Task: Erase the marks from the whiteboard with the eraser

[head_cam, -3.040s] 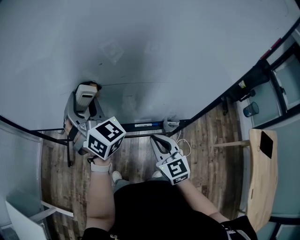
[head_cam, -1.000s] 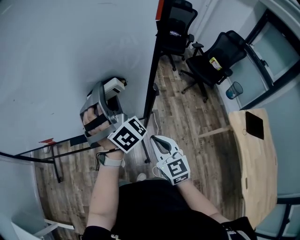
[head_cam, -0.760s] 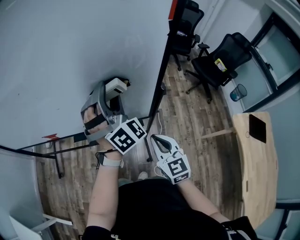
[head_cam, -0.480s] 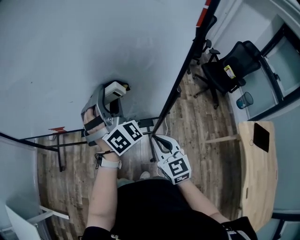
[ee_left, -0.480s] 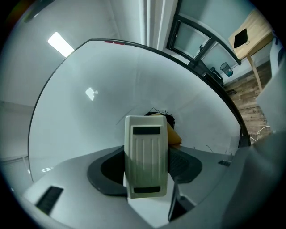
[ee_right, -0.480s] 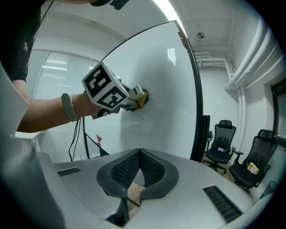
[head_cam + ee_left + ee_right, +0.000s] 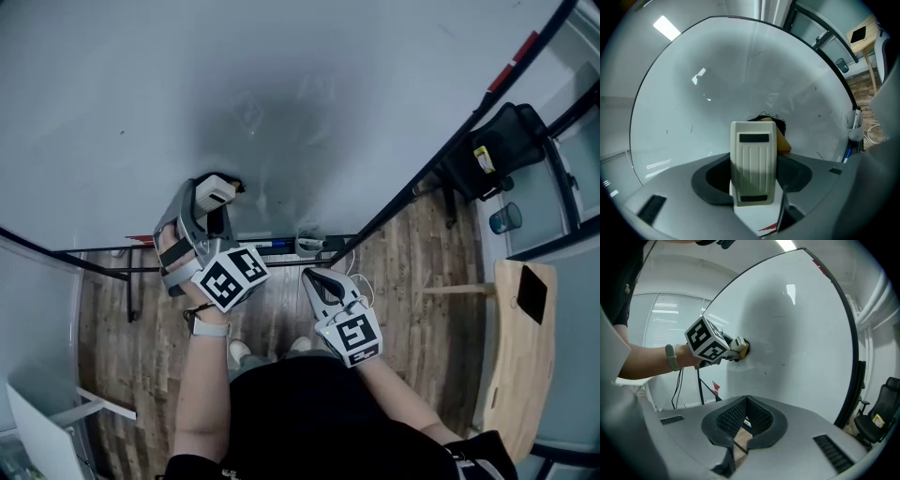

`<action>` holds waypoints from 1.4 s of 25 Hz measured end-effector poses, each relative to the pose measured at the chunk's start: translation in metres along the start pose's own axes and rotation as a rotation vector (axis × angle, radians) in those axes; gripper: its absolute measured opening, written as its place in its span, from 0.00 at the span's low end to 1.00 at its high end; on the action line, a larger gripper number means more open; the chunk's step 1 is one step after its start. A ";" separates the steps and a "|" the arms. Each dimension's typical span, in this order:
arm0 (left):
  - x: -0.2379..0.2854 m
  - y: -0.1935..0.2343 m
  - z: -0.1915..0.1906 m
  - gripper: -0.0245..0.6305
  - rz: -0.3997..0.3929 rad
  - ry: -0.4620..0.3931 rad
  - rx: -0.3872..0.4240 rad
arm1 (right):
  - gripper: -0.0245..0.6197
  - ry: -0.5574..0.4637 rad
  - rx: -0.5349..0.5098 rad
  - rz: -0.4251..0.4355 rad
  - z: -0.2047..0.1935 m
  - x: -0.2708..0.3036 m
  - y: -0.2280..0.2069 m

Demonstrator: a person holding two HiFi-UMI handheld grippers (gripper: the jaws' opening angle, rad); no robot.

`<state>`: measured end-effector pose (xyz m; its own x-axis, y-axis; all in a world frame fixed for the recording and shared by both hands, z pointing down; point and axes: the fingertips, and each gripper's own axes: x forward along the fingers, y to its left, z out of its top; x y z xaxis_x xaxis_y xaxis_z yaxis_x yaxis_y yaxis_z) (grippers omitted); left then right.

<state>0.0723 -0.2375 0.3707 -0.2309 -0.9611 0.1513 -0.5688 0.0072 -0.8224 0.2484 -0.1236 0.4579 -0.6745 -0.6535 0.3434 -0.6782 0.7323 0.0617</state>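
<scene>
Whiteboard [image 7: 375, 66] takes up most of the head view: one smooth, glossy, pale grey sheet in a thin black frame, with one cloudy dark smudge [image 7: 272, 103] across its middle. The left gripper view also shows a few short, hair-thin black ticks [image 7: 818, 155] scattered on it.

One eraser [image 7: 753, 154] is in play. It is a rounded cream plastic block with a ribbed back and two dark rectangular slots, and a yellowish pad with a blackened edge sits under it. The left gripper [image 7: 208, 208] has its jaws clamped on the eraser's sides and presses the pad flat against the board at the lower edge of the smudge.

The right gripper [image 7: 746, 401] is held lower, off the board. Its two dark, mesh-textured jaws meet at the tips with nothing between them.

Each of the two grey plastic grippers carries one marker cube, two cubes in all, with black-and-white square patterns: the left cube [image 7: 230, 278] and the right cube [image 7: 352, 336]. A pale band [image 7: 208, 326] circles the left wrist.

Below the board runs a wood-plank floor [image 7: 403, 272]. To the right stand one black office chair [image 7: 497, 141], one light wooden tabletop [image 7: 520, 375] with a flat black rectangle [image 7: 532, 291] on it, and one bluish cup [image 7: 503, 218].
</scene>
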 end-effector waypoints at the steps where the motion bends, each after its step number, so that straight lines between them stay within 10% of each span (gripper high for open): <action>1: 0.002 0.003 -0.012 0.44 -0.002 0.008 -0.005 | 0.08 0.004 -0.002 0.007 0.001 0.007 0.007; 10: 0.016 0.029 -0.096 0.44 -0.022 0.098 -0.109 | 0.08 0.030 -0.028 0.027 0.011 0.043 0.050; 19: 0.014 0.031 -0.103 0.45 -0.038 0.061 -0.201 | 0.08 0.029 -0.031 -0.011 0.020 0.050 0.061; 35: -0.063 -0.029 -0.160 0.45 -0.416 -0.042 -0.610 | 0.08 -0.033 -0.004 0.068 0.033 0.057 0.089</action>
<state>-0.0232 -0.1335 0.4725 0.1227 -0.9274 0.3533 -0.9432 -0.2197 -0.2491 0.1399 -0.1018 0.4516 -0.7279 -0.6085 0.3160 -0.6298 0.7756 0.0427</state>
